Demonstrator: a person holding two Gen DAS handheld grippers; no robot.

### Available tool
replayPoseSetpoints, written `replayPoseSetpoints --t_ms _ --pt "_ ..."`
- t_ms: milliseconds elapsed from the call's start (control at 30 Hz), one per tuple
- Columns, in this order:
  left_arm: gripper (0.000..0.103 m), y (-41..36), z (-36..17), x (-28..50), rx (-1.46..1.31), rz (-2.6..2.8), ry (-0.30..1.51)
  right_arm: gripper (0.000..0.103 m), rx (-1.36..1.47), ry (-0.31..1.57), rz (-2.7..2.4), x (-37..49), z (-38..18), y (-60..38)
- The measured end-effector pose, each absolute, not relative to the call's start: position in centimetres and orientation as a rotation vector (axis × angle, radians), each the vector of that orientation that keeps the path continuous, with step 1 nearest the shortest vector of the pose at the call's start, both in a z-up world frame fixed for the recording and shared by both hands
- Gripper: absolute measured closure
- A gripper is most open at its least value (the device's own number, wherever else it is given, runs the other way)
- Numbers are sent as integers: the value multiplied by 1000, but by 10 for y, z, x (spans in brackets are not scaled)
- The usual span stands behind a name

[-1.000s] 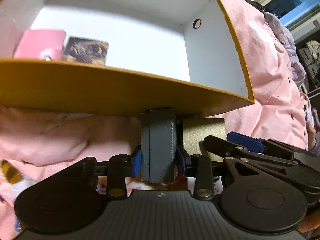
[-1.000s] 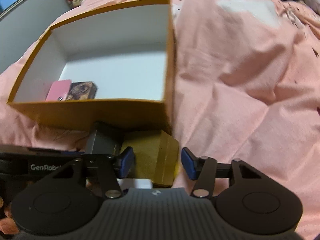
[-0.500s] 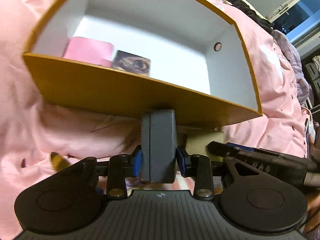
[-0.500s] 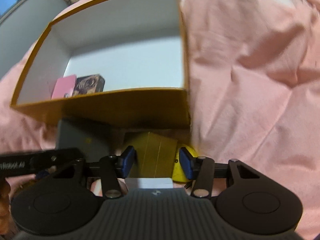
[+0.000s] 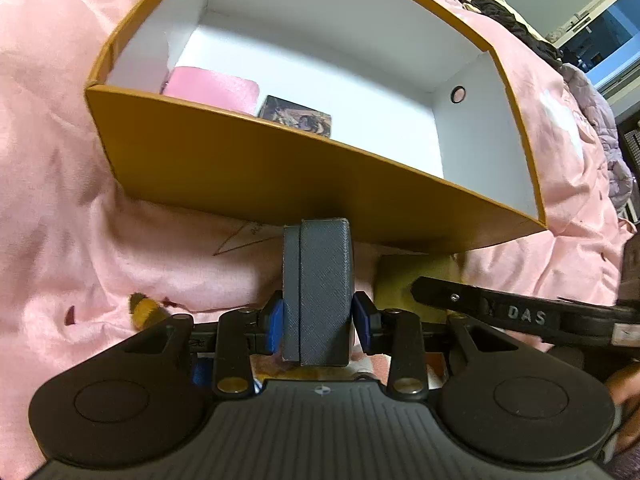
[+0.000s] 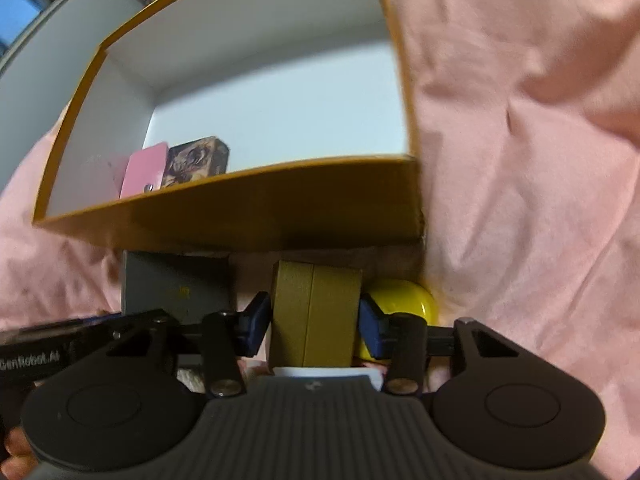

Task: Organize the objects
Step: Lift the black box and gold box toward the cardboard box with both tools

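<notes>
An orange box with a white inside [image 5: 248,168] [image 6: 256,216] lies on a pink bedspread. Inside at its left are a pink case [image 5: 212,90] [image 6: 144,174] and a dark picture box [image 5: 298,116] [image 6: 196,160]. My left gripper [image 5: 318,322] is shut on a grey case [image 5: 320,292], held upright in front of the box's near wall; the case also shows in the right wrist view [image 6: 176,286]. My right gripper [image 6: 314,324] is shut on an olive-gold box [image 6: 316,316] beside it, in front of the same wall.
A yellow round object [image 6: 404,300] lies on the bedspread behind the right fingertip. A small orange-and-black item [image 5: 146,308] lies left of the left gripper. Pink bedspread [image 6: 520,160] spreads to the right. Dark clothes [image 5: 516,20] lie far back.
Both grippers have risen, so more of the box's inside shows. The right gripper has closed on the olive-gold box and lifted it. The left kept its hold on the grey case.
</notes>
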State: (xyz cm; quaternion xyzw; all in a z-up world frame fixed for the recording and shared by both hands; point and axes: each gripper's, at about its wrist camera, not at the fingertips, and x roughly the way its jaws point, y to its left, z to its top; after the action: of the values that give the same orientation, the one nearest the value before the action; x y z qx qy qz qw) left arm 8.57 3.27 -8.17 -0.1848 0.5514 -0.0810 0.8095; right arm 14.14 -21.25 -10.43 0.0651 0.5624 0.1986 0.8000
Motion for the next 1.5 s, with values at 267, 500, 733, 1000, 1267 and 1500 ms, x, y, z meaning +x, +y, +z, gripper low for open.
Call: replayPoseSetpoints --t_ms 267,500,733,1000,1267,1500 --pt "62 38 -84 83 -404 -170 1172 54 -26 1133 461 123 -82 -187" --pt "62 45 -81 79 -395 -151 1158 54 55 1155 572 119 -74 -175" --pt "64 54 -79 75 -393 -120 1147 64 57 1220 599 119 -96 -160" --pt "64 53 -81 76 -379 -118 1152 50 47 1171 526 125 -87 -168" --pt "64 55 -83 77 -389 -117 1161 39 31 1199 506 134 -92 -159" --pt "64 60 -85 79 -416 -116 1170 38 8 1206 490 141 -97 -152"
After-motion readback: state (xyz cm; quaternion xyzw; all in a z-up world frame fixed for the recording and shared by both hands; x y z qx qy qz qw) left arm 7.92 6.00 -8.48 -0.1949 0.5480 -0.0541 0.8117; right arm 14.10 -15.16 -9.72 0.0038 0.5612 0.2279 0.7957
